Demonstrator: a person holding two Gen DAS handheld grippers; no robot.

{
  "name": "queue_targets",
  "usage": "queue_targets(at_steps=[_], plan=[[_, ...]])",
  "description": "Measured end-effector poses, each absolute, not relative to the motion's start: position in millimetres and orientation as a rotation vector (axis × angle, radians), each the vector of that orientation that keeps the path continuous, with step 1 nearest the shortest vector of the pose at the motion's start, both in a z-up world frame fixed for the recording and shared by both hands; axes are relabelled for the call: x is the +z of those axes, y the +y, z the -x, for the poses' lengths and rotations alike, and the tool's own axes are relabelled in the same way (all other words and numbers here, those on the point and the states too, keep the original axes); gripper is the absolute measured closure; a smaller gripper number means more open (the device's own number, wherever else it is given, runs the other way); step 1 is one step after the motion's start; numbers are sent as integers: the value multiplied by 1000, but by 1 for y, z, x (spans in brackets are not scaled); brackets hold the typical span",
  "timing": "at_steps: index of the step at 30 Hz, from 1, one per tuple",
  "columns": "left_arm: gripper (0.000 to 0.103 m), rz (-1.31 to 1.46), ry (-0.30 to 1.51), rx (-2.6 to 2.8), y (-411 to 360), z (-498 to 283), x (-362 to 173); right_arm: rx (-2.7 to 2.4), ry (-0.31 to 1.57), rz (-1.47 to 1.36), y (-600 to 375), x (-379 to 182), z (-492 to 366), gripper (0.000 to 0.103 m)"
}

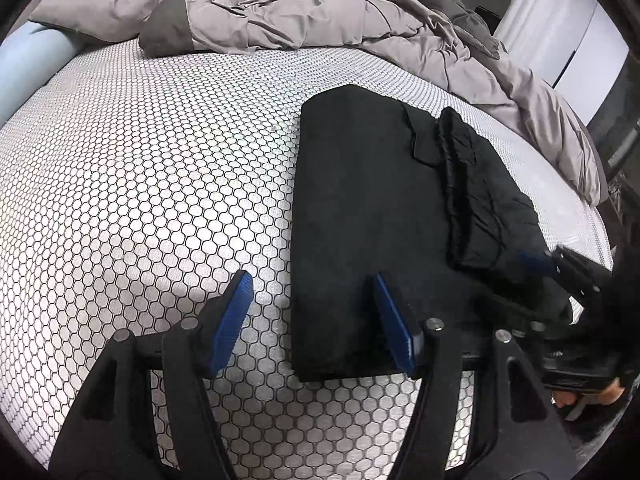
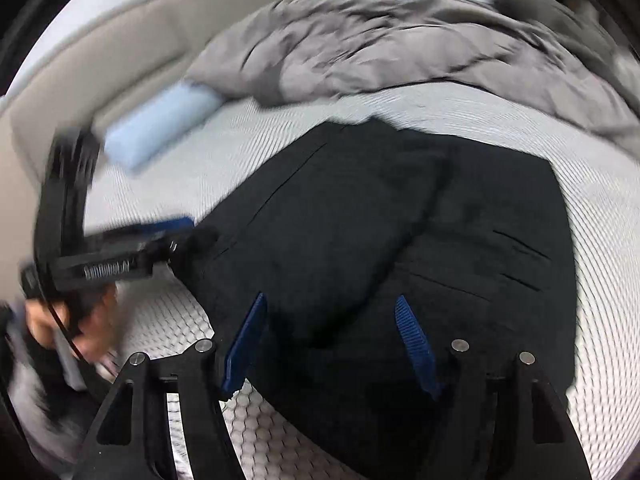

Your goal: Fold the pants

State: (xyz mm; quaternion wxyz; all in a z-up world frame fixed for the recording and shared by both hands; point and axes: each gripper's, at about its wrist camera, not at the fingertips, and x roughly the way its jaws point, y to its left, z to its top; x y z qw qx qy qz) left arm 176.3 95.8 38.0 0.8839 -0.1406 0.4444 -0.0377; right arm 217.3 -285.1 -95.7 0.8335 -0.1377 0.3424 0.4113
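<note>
Lying folded into a compact dark rectangle, black pants (image 1: 360, 216) rest on the bed (image 1: 140, 184); left claw (image 1: 316, 320) and right claw (image 2: 332, 340) both gape, gripping nothing.

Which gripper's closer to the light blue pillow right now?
Left. The left gripper hovers open over the pants' left edge, on the light blue pillow's side; the right gripper is farther right.

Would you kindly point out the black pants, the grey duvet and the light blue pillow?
black pants (image 1: 360, 220): left wrist view, flat folded panel.
grey duvet (image 1: 288, 8): left wrist view, crumpled middle.
light blue pillow (image 2: 160, 124): right wrist view, blurred middle.
</note>
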Motion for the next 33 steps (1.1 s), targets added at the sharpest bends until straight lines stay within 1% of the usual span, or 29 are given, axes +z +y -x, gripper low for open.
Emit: queue_targets(at_steps=[2,4,7,11,14,16,19,21,22,26,28,33], plan=[[42,260,923,-76,96,-177,37,802,695,375,-267,-103,-215,33],[42,241,925,-77,96,-175,36,751,684,371,-259,-106,-220,33],[40,248,933,-89,98,-175,34,682,659,231,-271,-96,-229,33],[40,241,936,-93,92,-177,33,583,585,15,-341,-71,-228,33],[40,242,933,-91,93,-175,36,590,666,-95,-401,-76,-238,31],[40,252,923,-90,94,-174,42,647,711,-159,-425,-81,-250,31],[40,273,886,-117,95,-166,54,758,759,-338,-456,-90,-266,32],[40,279,857,-150,92,-162,61,831,794,-399,-458,-94,-272,37],[40,278,852,-173,89,-161,63,872,804,-414,-455,-94,-273,41],[40,280,867,-221,81,-162,60,950,804,-340,-430,-87,-267,41],[40,271,886,-210,80,-162,56,937,837,-290,-414,-90,-270,41],[40,283,905,-194,85,-160,53,932,868,-337,-413,-96,-276,41]])
